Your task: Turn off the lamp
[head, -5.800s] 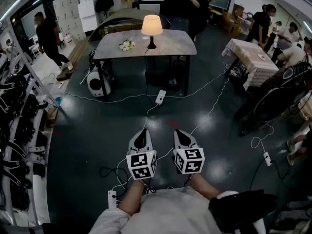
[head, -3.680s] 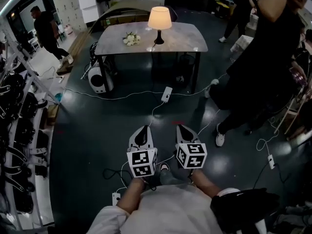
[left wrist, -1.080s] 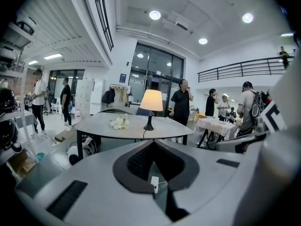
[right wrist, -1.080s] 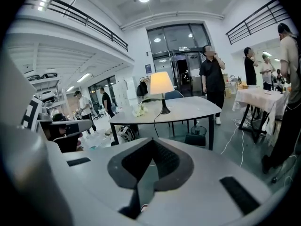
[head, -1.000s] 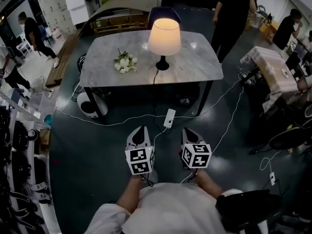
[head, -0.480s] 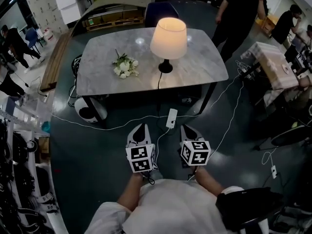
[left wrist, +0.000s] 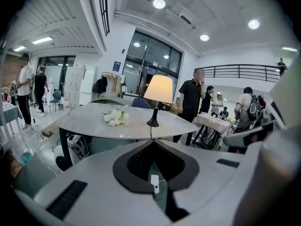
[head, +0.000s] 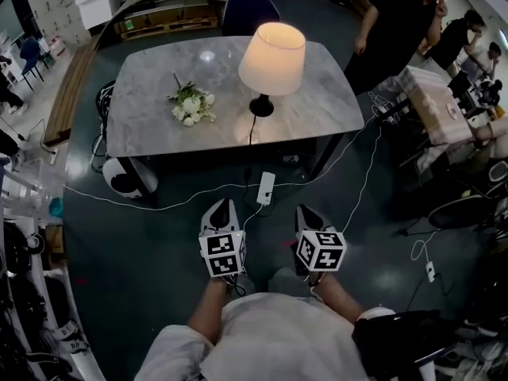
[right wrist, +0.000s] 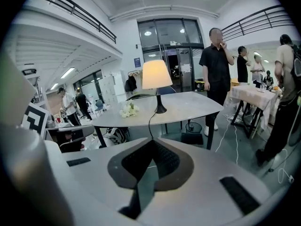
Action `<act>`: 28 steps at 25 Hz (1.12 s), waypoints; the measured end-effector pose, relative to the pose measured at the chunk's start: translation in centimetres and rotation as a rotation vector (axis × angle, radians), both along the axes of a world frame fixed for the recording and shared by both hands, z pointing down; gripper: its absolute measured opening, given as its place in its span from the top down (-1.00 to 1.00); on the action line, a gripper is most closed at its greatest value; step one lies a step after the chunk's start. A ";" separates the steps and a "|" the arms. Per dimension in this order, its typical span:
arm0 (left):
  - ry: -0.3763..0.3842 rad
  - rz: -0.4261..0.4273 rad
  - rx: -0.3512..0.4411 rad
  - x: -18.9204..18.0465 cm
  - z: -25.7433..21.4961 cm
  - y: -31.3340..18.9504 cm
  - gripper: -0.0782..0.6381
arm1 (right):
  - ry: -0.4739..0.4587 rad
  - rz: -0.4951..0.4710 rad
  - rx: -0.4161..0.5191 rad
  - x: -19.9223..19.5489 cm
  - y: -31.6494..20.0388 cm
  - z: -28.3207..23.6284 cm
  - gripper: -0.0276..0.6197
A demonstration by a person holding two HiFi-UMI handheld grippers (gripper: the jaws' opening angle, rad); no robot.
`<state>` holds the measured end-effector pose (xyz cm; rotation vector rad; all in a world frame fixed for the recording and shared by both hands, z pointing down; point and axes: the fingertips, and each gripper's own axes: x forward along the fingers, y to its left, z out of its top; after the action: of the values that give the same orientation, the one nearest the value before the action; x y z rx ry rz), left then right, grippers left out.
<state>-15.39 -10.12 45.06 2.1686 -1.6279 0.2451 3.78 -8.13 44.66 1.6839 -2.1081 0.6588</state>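
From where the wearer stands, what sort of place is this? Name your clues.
Probably a large indoor workspace or lab, not a home. A power strip and loose cables lie on the dark floor, a table bears only a lit lamp and flowers, and several people stand about.

I held both tongs out in front of my waist, side by side and a little apart, pointing forward and tipped somewhat downward. The left tongs (head: 223, 205) were closed, and in the left gripper view the jaws met at the tips with nothing gripped between them. The right tongs (head: 304, 211) were closed the same way and also empty. The left marker cube (head: 221, 254) and right marker cube (head: 321, 250) faced up at me. My left forearm (head: 208, 314) and right forearm (head: 335, 298) reached forward behind them.
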 end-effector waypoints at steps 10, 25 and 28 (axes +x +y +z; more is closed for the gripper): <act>-0.032 -0.058 -0.045 -2.5 2.0 -0.9 0.79 | -0.020 -0.024 -0.017 0.2 -3.5 2.0 0.92; -0.040 -0.124 -0.140 -1.1 14.9 -3.7 0.79 | -0.169 -0.152 -0.158 -3.7 -9.0 17.1 0.92; -0.043 -0.138 -0.166 -1.1 18.2 -4.1 0.79 | -0.173 -0.172 -0.186 -4.2 -9.5 20.7 0.92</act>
<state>-16.47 -14.26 63.28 1.9315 -1.7081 0.3736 -0.42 -17.59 65.40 1.3728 -2.1999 0.9440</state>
